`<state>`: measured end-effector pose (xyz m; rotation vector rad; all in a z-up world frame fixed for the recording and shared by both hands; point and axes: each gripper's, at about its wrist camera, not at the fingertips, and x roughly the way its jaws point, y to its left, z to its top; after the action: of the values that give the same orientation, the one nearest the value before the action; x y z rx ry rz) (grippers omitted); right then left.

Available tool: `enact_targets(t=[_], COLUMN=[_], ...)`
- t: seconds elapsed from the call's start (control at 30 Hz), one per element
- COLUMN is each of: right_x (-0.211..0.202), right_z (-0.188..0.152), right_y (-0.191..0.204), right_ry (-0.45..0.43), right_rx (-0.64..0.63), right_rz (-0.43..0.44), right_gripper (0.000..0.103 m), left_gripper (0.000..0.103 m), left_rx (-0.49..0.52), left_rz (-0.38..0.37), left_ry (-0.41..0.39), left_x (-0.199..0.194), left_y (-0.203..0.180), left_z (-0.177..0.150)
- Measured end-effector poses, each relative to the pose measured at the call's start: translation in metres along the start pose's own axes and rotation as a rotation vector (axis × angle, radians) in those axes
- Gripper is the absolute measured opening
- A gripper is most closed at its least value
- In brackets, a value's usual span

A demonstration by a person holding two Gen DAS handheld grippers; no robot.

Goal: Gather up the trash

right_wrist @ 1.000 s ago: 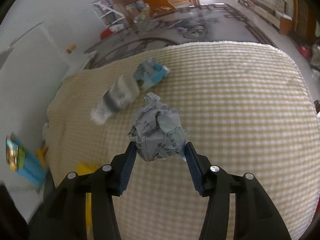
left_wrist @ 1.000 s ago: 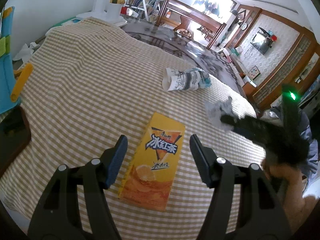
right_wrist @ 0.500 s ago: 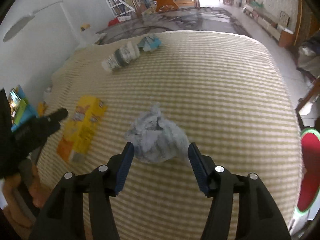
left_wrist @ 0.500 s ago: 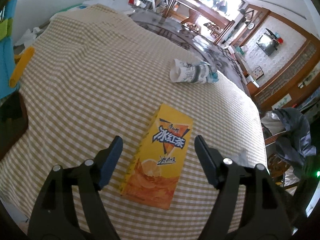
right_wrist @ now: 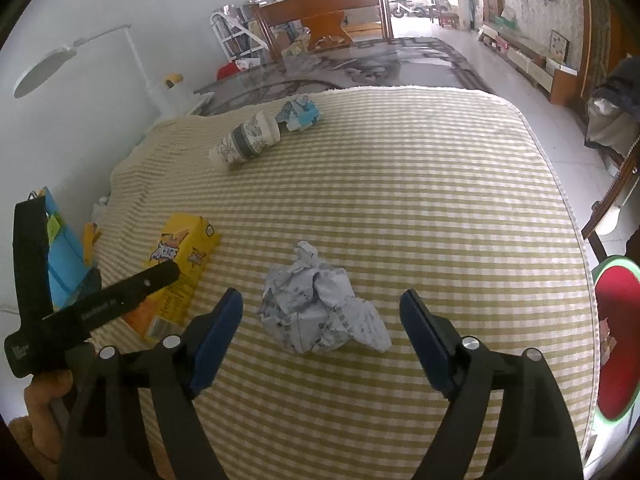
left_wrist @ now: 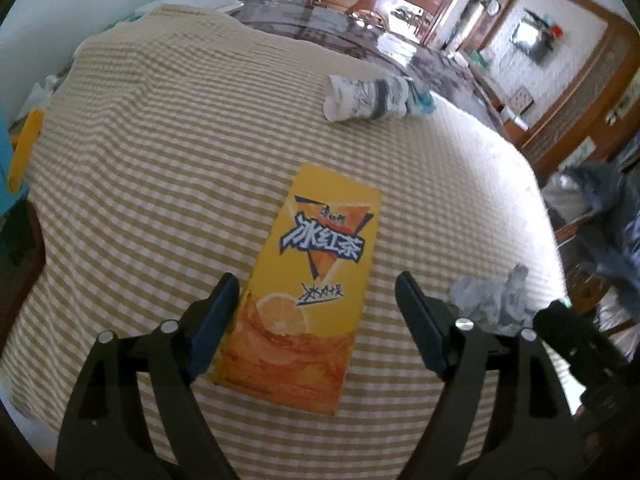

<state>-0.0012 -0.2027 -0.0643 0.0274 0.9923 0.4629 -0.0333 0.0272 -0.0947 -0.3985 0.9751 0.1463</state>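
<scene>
- The yellow drink carton lay flat on the checked tablecloth, its long axis running from near to far and leaning a little to the right at the far end; its near end sat between the jaws of my left gripper.
- That gripper's jaws were opening and pressed on nothing: the left pad looked to be just at the carton's edge, the right pad stood clear of it (so a squeeze across the short side seemed the natural grip).
- The crumpled paper ball lay straight ahead of my right gripper, just past the pads, which were also opening and were not touching it.
- I judged each hand nearer its own piece: carton to the left, ball to the right.
- Far off, near the table's far edge, a tipped paper cup lay beside a blue-and-white wrapper, well apart from both tools.
</scene>
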Motion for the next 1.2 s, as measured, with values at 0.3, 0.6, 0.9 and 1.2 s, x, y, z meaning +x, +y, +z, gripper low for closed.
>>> enact_targets(t=[0.3,0.6,0.9,1.2], right_x=[0.001,0.009,0.021,0.02], right_z=[0.001,-0.001,0.001,0.004], right_y=[0.006,0.009,0.018,0.003], right_ry=[-0.008,0.021,0.056,0.051], right_rx=[-0.013,-0.016,-0.046,0.036], right_rz=[0.017,0.009,-0.021,0.038], right_gripper=[0.078,0.078,0.078,0.056], left_gripper=[0.082,0.082,0.08,0.067], left_rx=[0.017,0.011,0.047,0.064], left_rz=[0.024,0.016,0.038,0.043], left_ry=[0.035,0.035,0.035,0.034], left_x=[0.007,0.009,0.01,0.009], left_y=[-0.001,-0.002,-0.007,-0.012], left_z=[-0.005,-0.002,-0.004,-0.006])
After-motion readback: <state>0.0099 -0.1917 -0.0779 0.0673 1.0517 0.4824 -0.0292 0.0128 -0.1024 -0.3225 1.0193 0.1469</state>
